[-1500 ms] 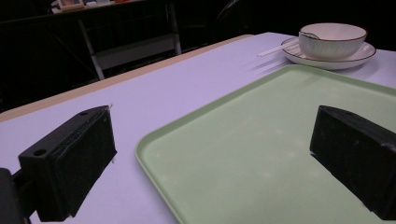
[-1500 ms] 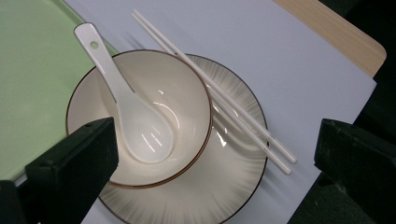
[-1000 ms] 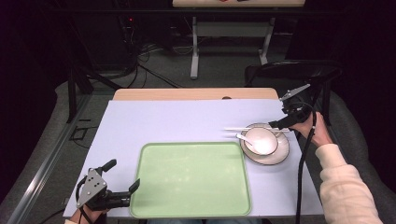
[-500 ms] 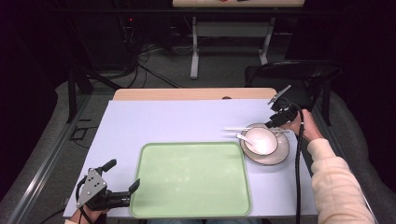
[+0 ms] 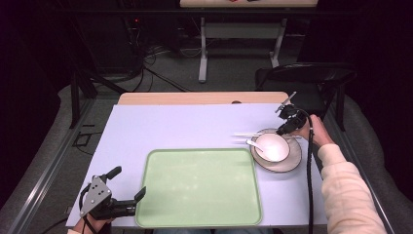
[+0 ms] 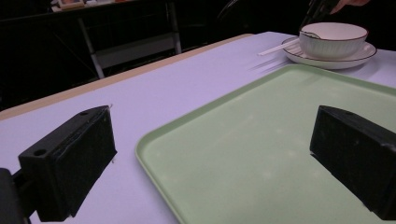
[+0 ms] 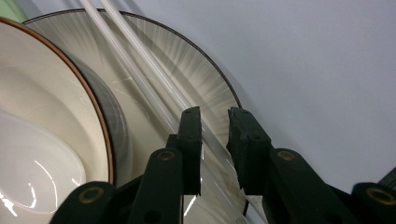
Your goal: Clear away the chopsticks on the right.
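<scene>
On the table (image 5: 170, 126) the green tray (image 5: 199, 187) lies before me, my left claw (image 5: 127, 194) wide apart at its near-left corner. Just right of the tray the plate (image 5: 292, 163) carries the bowl (image 5: 272, 146). My right claw (image 7: 214, 133), narrowly apart, straddles the white chopsticks (image 7: 140, 79) lying across the plate's rim beside the bowl.

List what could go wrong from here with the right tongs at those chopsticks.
1. The right tongs stand narrowly apart over the white chopsticks, near their end. Closing there may catch one stick or let both slip.
2. The chopsticks lie across the plate beside the bowl. Lifting one end could drag them against the bowl or its spoon.
3. The far ends hang past the plate's rim, so they may swing and roll off.
</scene>
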Motion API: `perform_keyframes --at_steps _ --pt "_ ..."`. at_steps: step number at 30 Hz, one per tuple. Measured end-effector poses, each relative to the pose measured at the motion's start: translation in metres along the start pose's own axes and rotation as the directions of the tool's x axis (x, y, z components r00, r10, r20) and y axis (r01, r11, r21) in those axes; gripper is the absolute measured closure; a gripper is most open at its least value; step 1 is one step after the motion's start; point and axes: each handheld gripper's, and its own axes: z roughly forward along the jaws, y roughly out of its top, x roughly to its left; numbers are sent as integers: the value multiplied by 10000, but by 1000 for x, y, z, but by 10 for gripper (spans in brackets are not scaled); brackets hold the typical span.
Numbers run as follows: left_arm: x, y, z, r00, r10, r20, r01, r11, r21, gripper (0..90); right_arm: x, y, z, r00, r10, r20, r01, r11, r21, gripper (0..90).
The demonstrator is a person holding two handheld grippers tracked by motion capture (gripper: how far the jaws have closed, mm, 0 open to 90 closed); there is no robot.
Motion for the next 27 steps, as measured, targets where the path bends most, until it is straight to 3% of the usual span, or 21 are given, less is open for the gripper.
perform_keyframes --at_steps 9,12,18,24,27 --pt "0 0 0 10000 -11 -14 11 10000 -5 0 1 1 2 9995 -310 -61 311 9995 95 750" --pt "0 0 0 10000 3 -2 -3 10000 6 0 0 2 2 9976 -695 -5 695 9975 107 750" --pt "0 0 0 10000 5 -5 -5 10000 -13 0 2 3 4 9947 -1022 -104 1024 9945 219 722" --pt "0 0 0 10000 -2 -5 2 10000 -18 0 2 4 11 9911 -1327 89 1319 9895 589 752" --pt "0 0 -1 10000 -9 -11 9 10000 -30 0 2 4 13 9910 -1335 80 1329 9898 517 777"
